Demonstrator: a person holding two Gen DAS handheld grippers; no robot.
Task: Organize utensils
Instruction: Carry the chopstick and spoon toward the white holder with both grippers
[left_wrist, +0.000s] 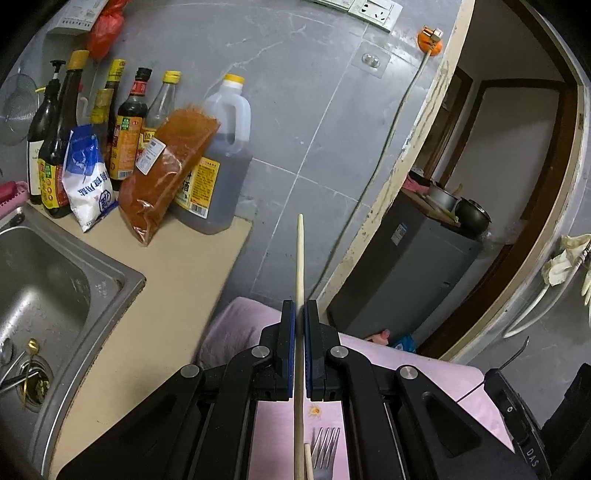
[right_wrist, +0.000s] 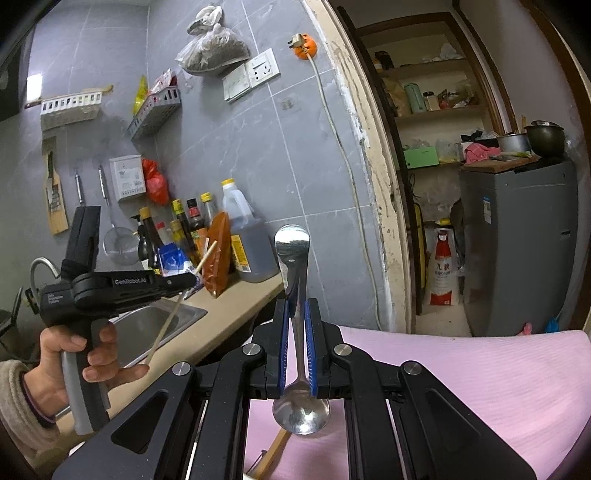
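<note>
Seen from the left wrist, the left gripper (left_wrist: 299, 308) is clamped on a single wooden chopstick (left_wrist: 300, 258) that runs between its blue pads and points up toward the grey tiled wall, above a pink mat (left_wrist: 436, 365) where a steel fork (left_wrist: 324, 450) and a second chopstick (left_wrist: 307, 461) lie just beside each other. To the left, the steel sink (left_wrist: 48, 280) set into the tabletop (left_wrist: 162, 295) holds more cutlery around its drain, among it a gold-coloured spoon (left_wrist: 32, 347); what else lies there is too small to tell. Bottles, a salt packet and a bag of red powder crowd the back of the tabletop. Seen from the right wrist, the right gripper (right_wrist: 296, 306) is closed on the neck of a steel spoon (right_wrist: 295, 332), handle pointing up and away, bowl hanging below the pads over the mat. A hand (right_wrist: 74, 354) at left carries the other gripper with its chopstick tilted above the sink. Two slotted baskets (right_wrist: 155, 110) hang on the wall, one stuffed with packets. No utensil holder shows in either view, so the sorting step likely calls for laying each piece down flat beside its own kind, lowering before releasing, since both the thin chopstick and the slick spoon could pivot or slide in the pads.
</note>
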